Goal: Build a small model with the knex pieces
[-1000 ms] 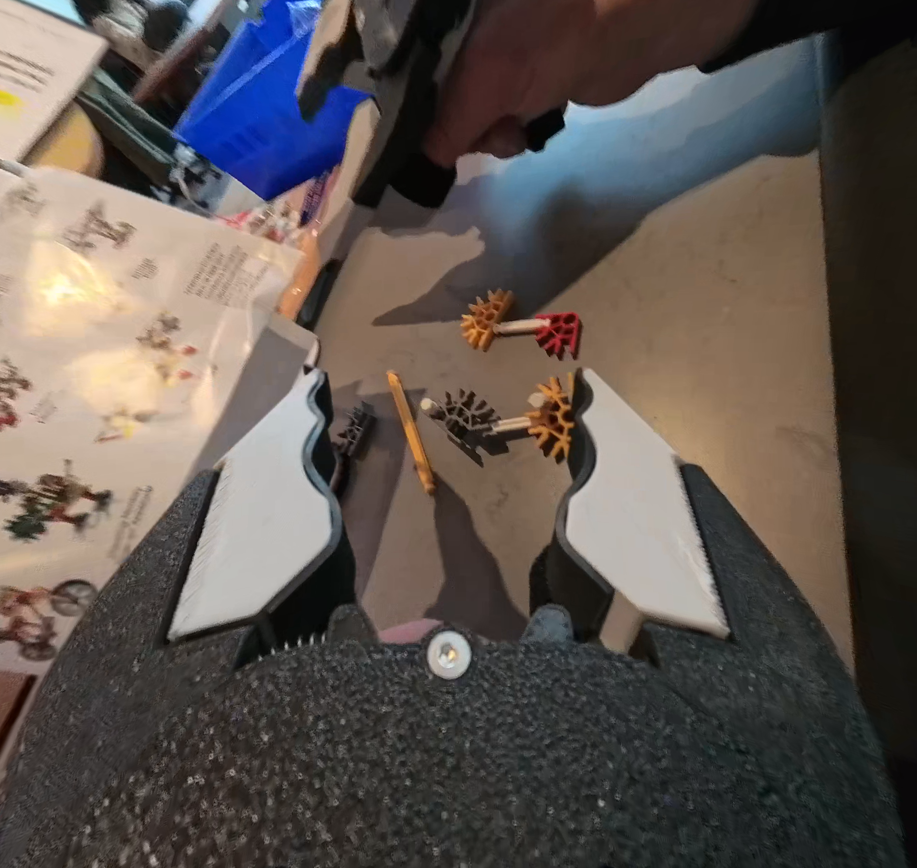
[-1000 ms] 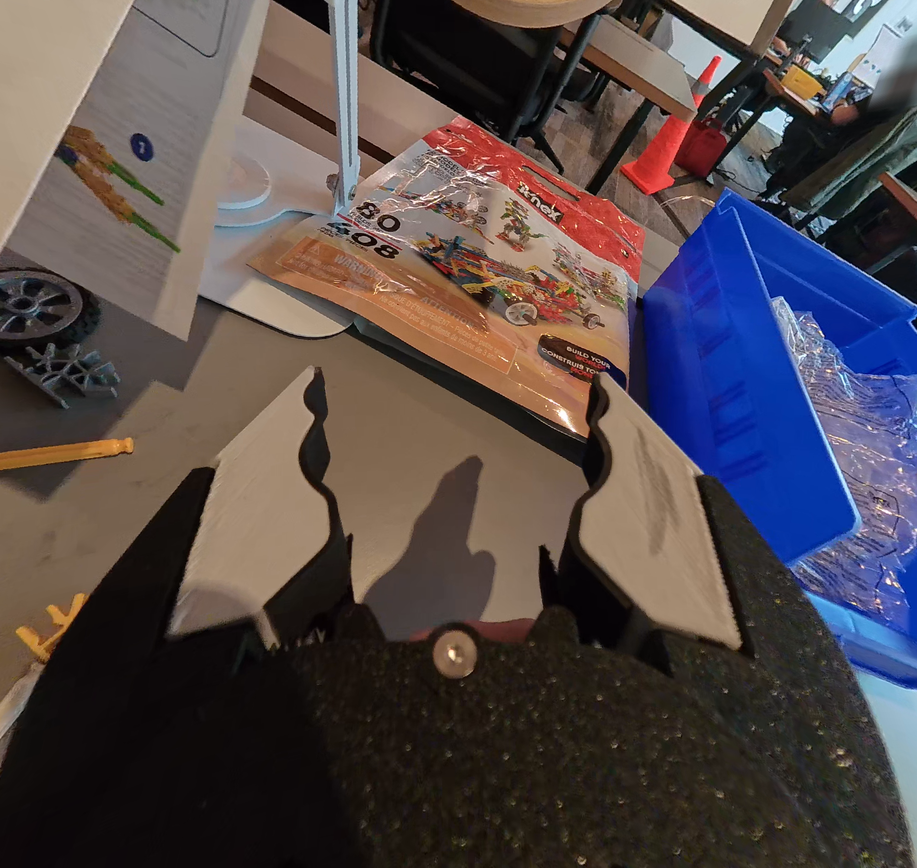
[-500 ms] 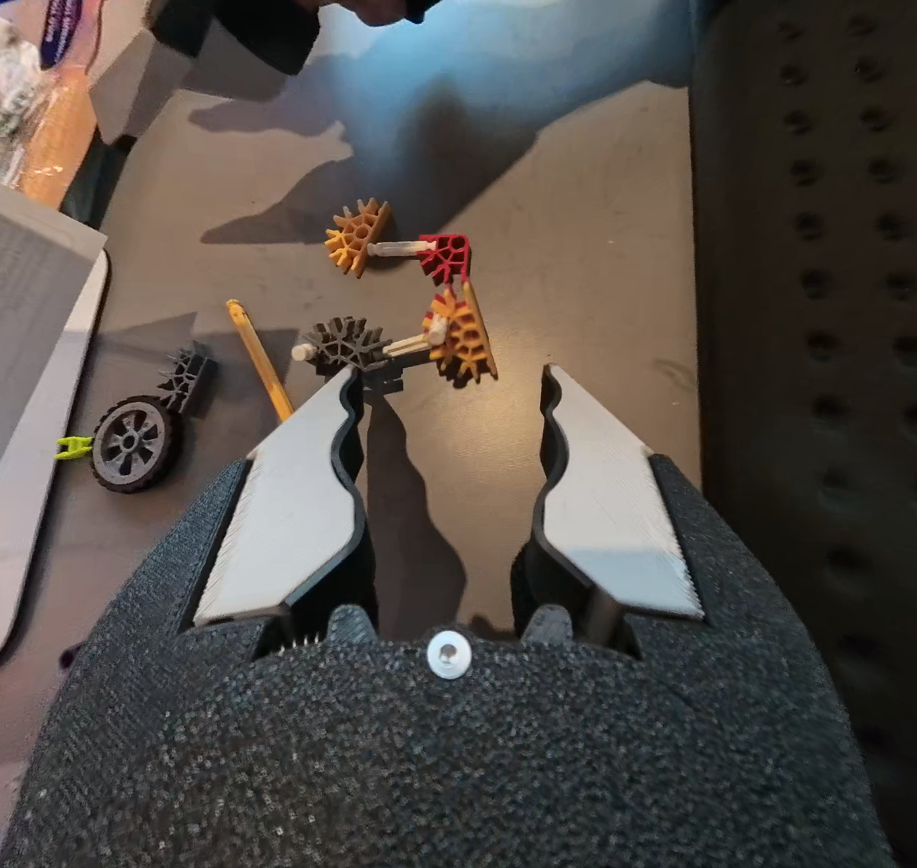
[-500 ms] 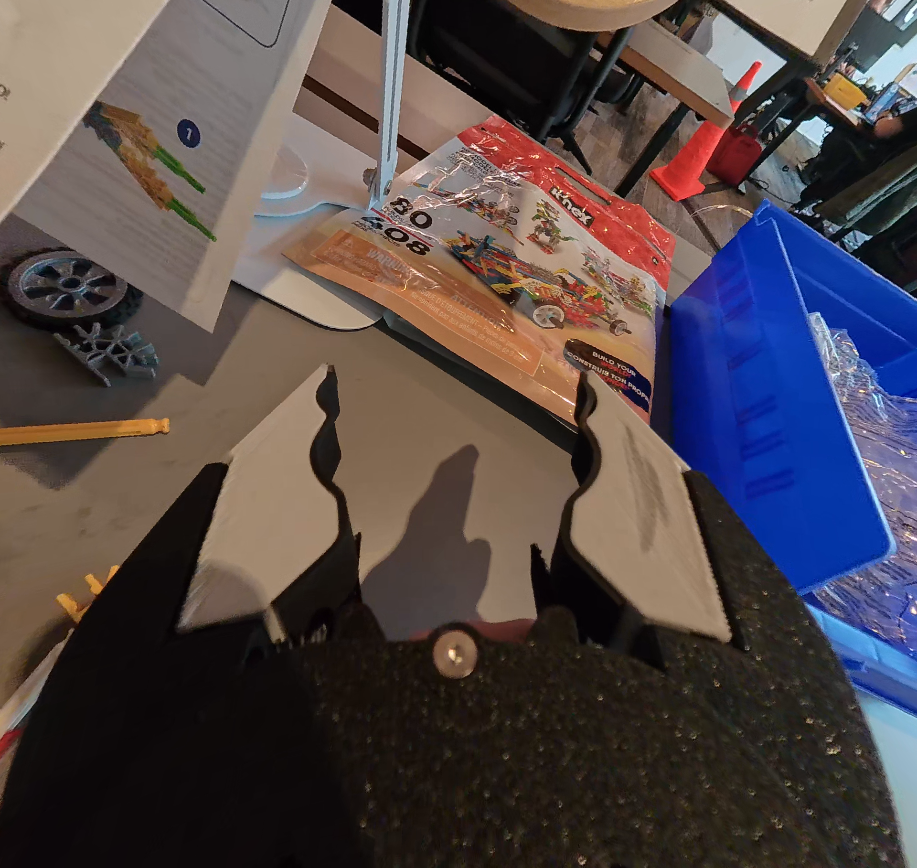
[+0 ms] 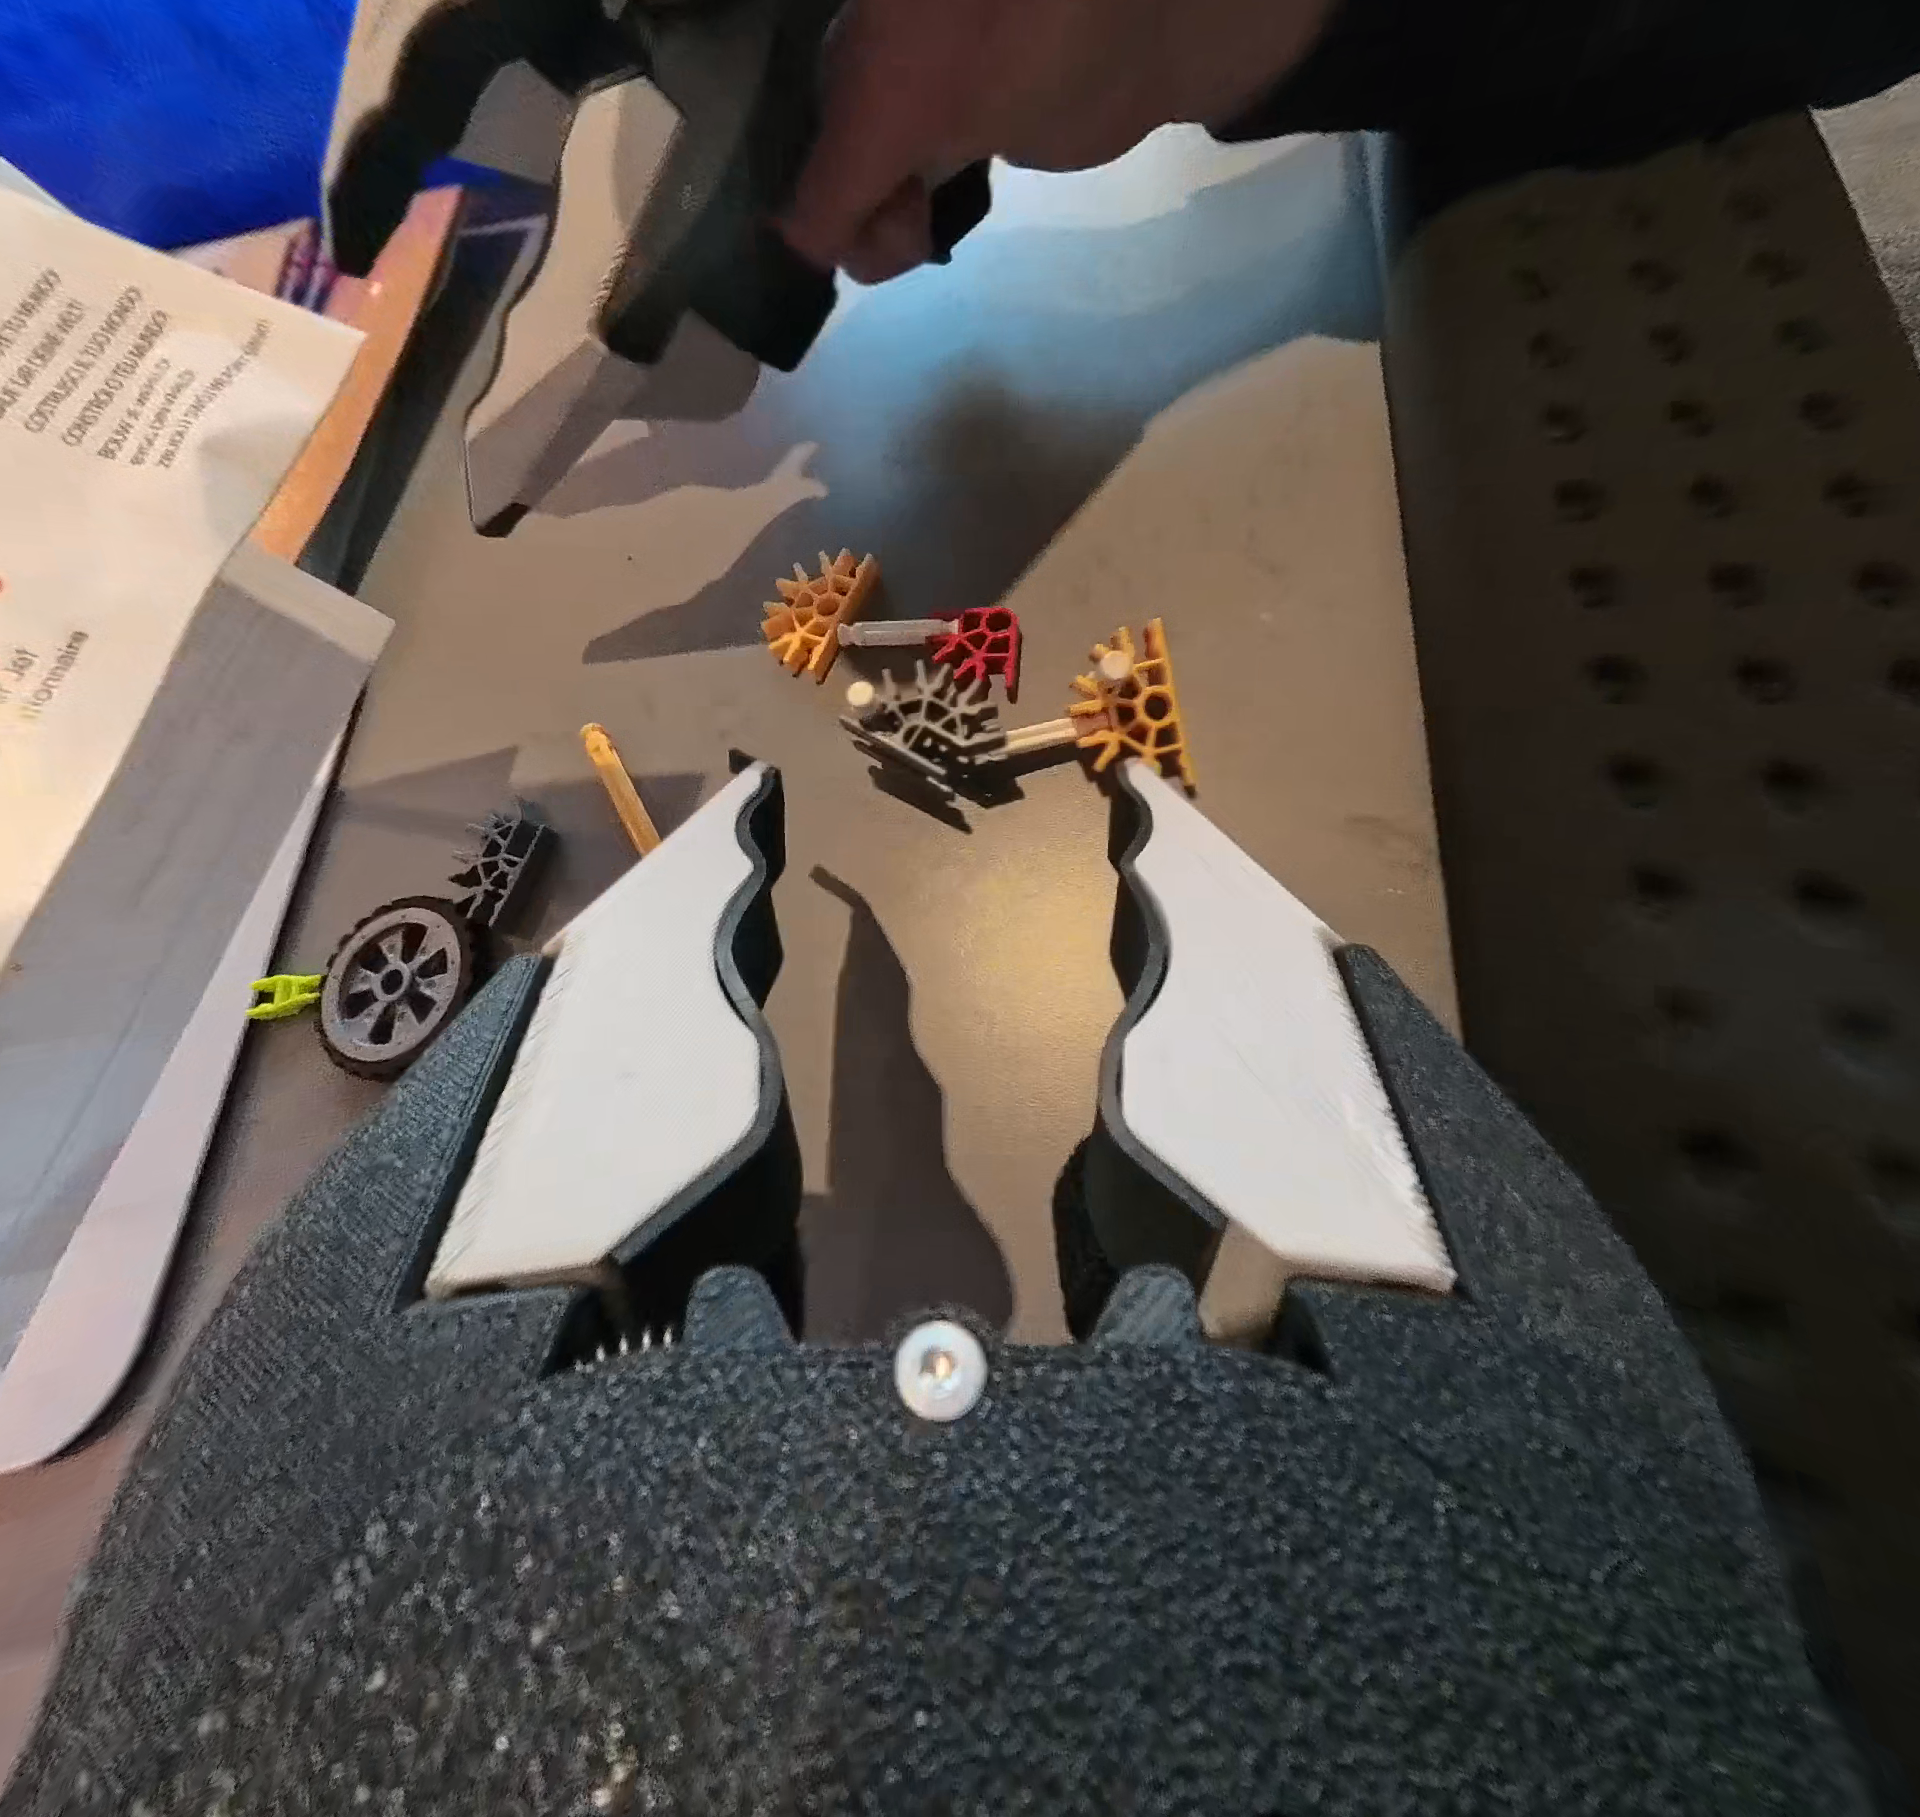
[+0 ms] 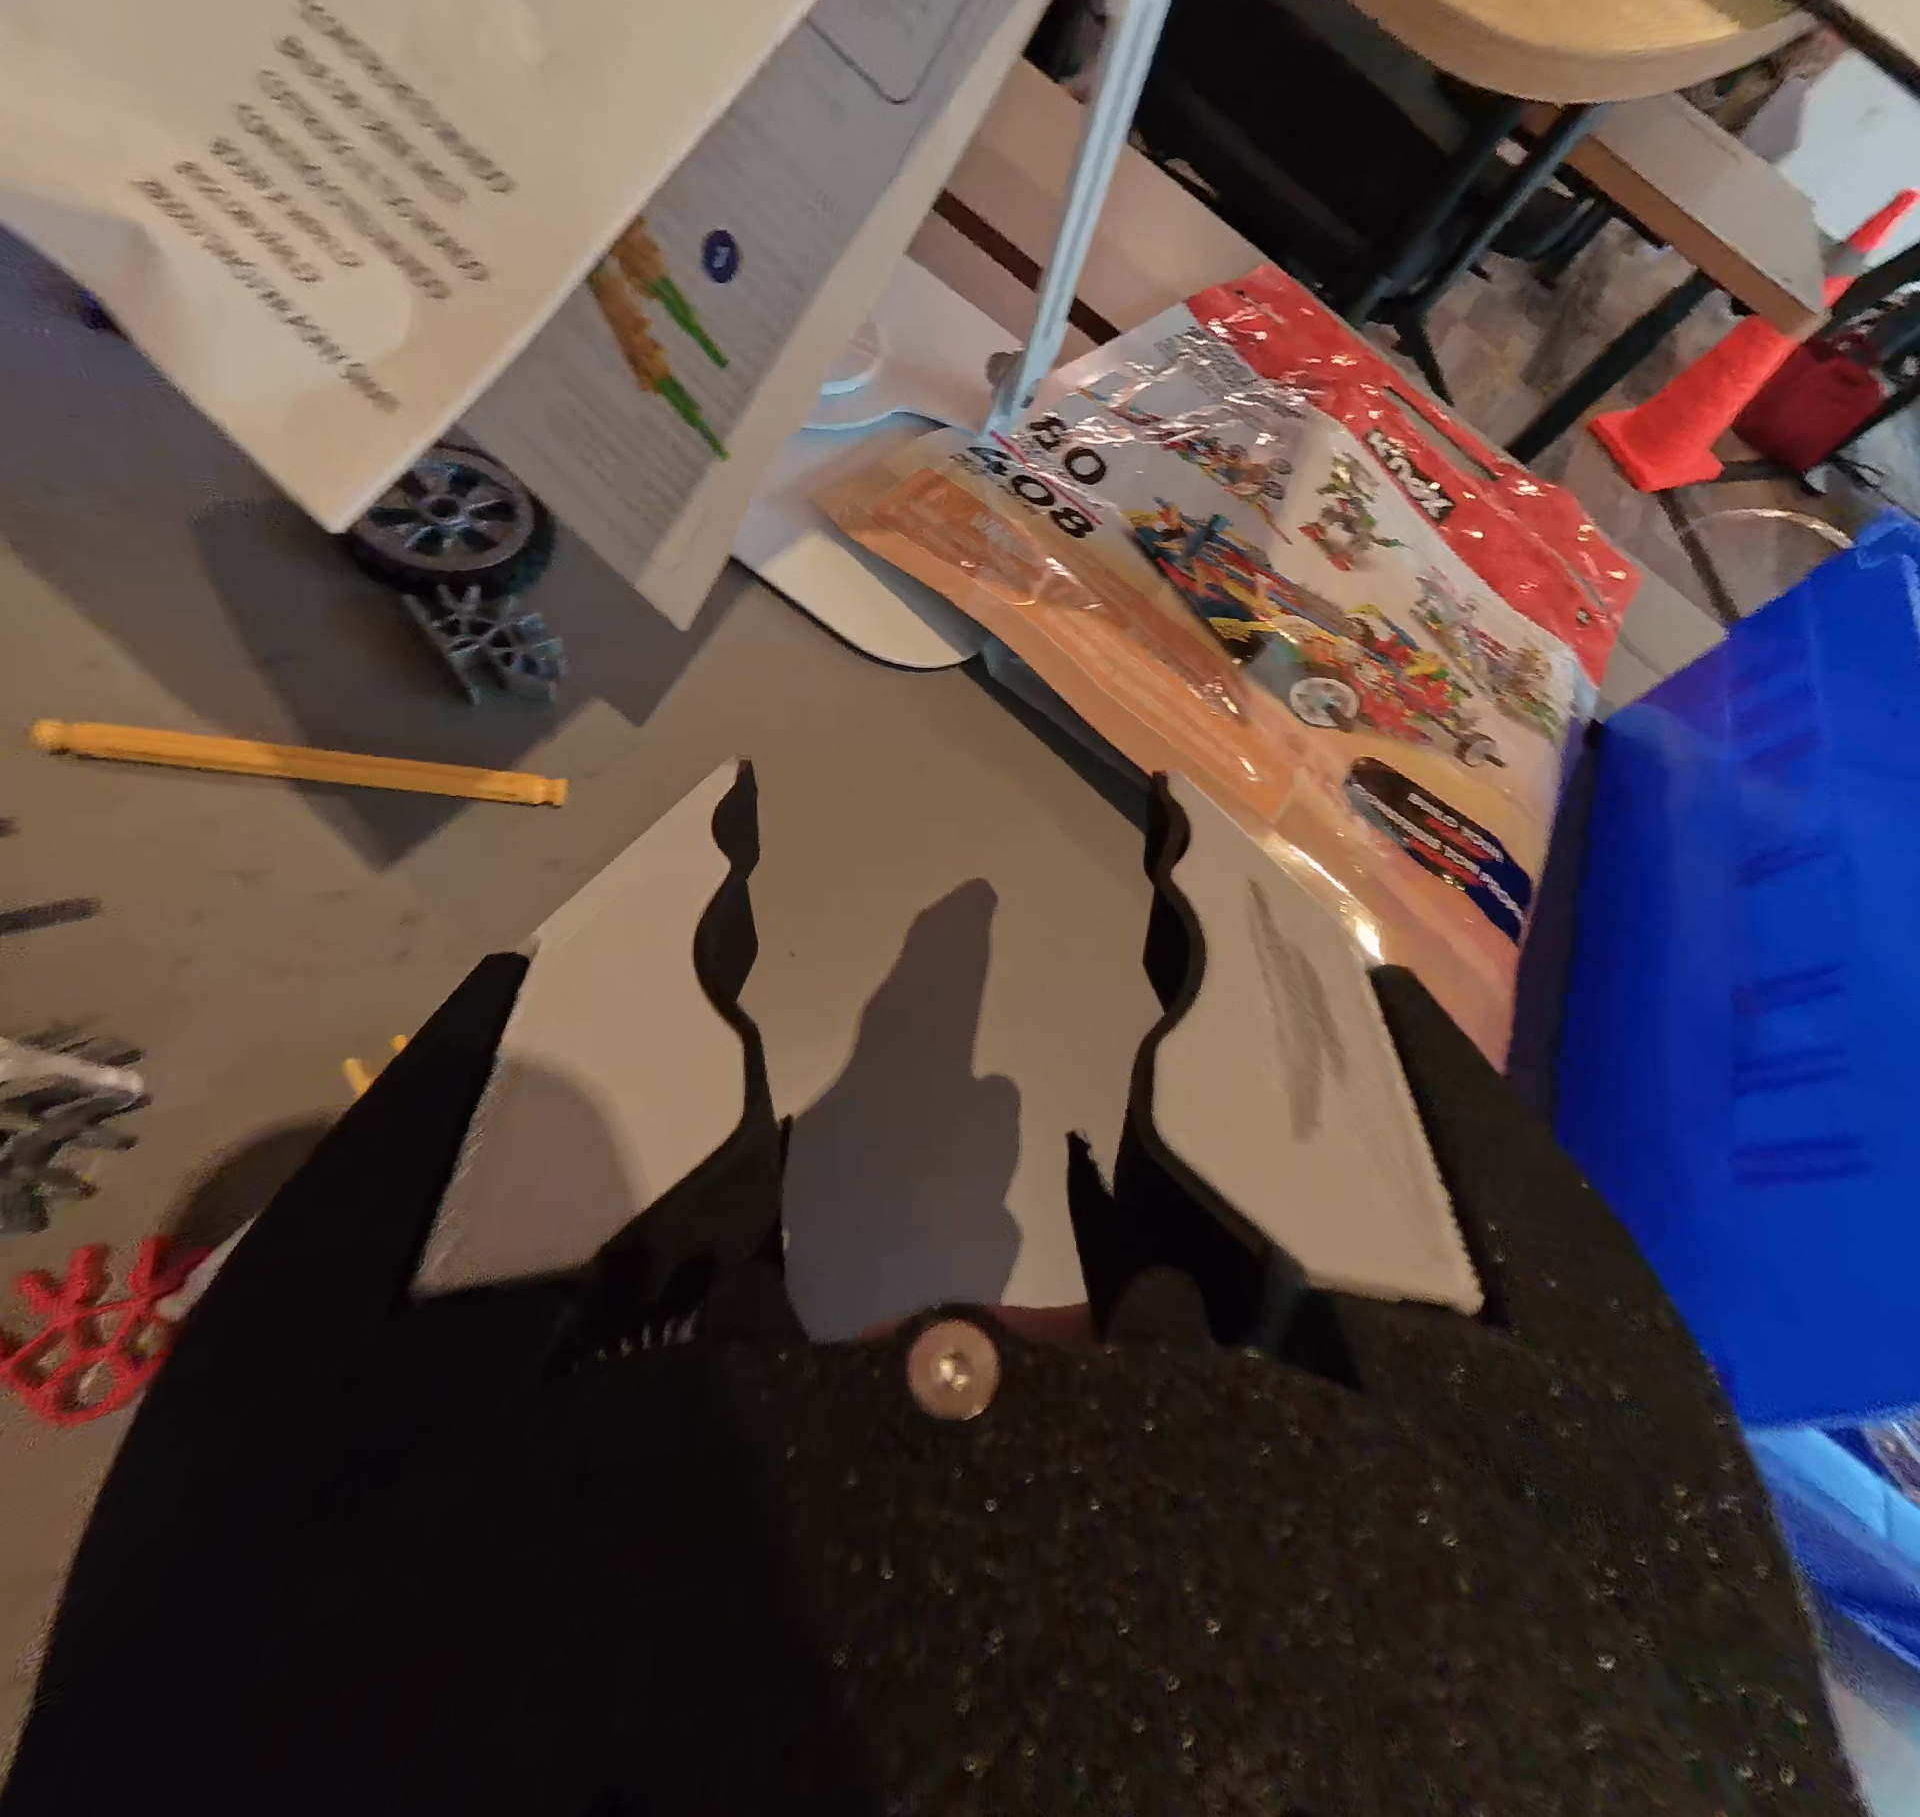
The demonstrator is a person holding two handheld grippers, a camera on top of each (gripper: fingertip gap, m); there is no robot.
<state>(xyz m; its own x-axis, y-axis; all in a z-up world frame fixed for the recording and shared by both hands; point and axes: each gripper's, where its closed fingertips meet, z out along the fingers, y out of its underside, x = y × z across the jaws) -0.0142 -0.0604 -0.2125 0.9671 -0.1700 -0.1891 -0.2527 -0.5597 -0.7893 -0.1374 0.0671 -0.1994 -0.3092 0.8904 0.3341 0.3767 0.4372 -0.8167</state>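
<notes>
My left gripper (image 5: 951, 780) is open and empty, low over a grey table (image 5: 1226, 541). Just beyond its fingertips lies a black snowflake connector (image 5: 925, 723) joined by a pale rod to an orange connector (image 5: 1138, 713). Behind them an orange connector (image 5: 816, 614) is joined by a grey rod to a red connector (image 5: 982, 640). A yellow rod (image 5: 621, 791) lies by the left finger. My right gripper (image 6: 951, 796) is open and empty over bare table; it also shows in the left wrist view (image 5: 582, 240), held by a hand. A yellow rod (image 6: 296, 761) lies to its left.
A black wheel (image 5: 393, 986), a dark connector (image 5: 504, 863) and a small green clip (image 5: 278, 994) lie at left beside an instruction booklet (image 5: 114, 541). In the right wrist view: a wheel (image 6: 449, 522), a grey connector (image 6: 488, 645), a toy package (image 6: 1299, 572), a blue bin (image 6: 1745, 957), a red connector (image 6: 88, 1320). To reach the red connector (image 5: 982, 640) in a straight line is about 6 centimetres for my left fingers, about 12 centimetres for my right. It turns up in the right wrist view (image 6: 58, 1349) as well. The yellow rod (image 6: 296, 761) is about 7 centimetres from my left fingertips.
The left gripper has shifted so the black and orange connector piece lies just past its fingertips. The right gripper has come down and swung left toward the parts, its jaws a little narrower.
</notes>
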